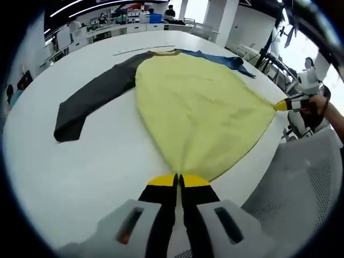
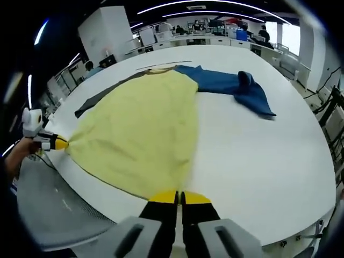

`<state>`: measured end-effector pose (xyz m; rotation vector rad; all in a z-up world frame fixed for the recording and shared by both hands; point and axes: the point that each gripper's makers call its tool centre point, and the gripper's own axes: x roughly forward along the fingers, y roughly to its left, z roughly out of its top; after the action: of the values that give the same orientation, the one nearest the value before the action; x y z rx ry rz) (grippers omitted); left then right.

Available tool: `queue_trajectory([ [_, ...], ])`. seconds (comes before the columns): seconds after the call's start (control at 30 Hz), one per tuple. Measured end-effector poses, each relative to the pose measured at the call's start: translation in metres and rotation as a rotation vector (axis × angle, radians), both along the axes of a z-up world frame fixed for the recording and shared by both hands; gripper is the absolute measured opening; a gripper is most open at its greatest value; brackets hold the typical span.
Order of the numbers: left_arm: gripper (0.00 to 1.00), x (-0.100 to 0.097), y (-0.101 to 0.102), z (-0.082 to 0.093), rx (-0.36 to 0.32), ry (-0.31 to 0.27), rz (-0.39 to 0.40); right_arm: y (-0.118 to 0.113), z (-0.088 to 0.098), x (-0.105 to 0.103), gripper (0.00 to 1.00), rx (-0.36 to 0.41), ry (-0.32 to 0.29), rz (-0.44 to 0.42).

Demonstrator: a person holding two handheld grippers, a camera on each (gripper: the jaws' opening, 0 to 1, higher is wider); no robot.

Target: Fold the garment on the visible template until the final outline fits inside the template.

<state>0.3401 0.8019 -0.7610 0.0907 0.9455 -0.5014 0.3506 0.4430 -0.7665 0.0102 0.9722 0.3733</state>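
Observation:
A yellow garment [image 1: 199, 107] with one dark grey sleeve [image 1: 94, 99] and one blue sleeve [image 1: 217, 58] lies spread on a white table [image 1: 80, 172]. My left gripper [image 1: 178, 179] is shut on one corner of its hem. The right gripper [image 1: 282, 105] comes in from the right, shut on the other hem corner. In the right gripper view my right gripper [image 2: 179, 196] pinches the yellow hem [image 2: 156, 183], the yellow garment [image 2: 137, 134] stretches away, the blue sleeve [image 2: 236, 86] lies crumpled to the right, and the left gripper [image 2: 56, 143] holds the far corner.
A grey mesh chair [image 1: 301, 188] stands by the table edge, seen also as the chair [image 2: 54, 204]. A thin line [image 1: 134, 51] lies beyond the collar. Desks and people are at the room's far side. A person's hand [image 1: 322, 105] holds the right gripper.

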Motion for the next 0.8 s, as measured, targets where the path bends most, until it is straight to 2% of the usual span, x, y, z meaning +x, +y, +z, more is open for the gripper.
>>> queue_trajectory([
  [0.67,0.0,-0.004,-0.0003,-0.0084,-0.001,0.014,0.016,-0.0024,-0.004,-0.0036,0.0,0.002,0.007,-0.028],
  [0.8,0.0,-0.0035,-0.0006,-0.0079,-0.042,0.026,0.054,-0.0013,-0.0055,-0.0049,0.0,0.008,0.016,-0.023],
])
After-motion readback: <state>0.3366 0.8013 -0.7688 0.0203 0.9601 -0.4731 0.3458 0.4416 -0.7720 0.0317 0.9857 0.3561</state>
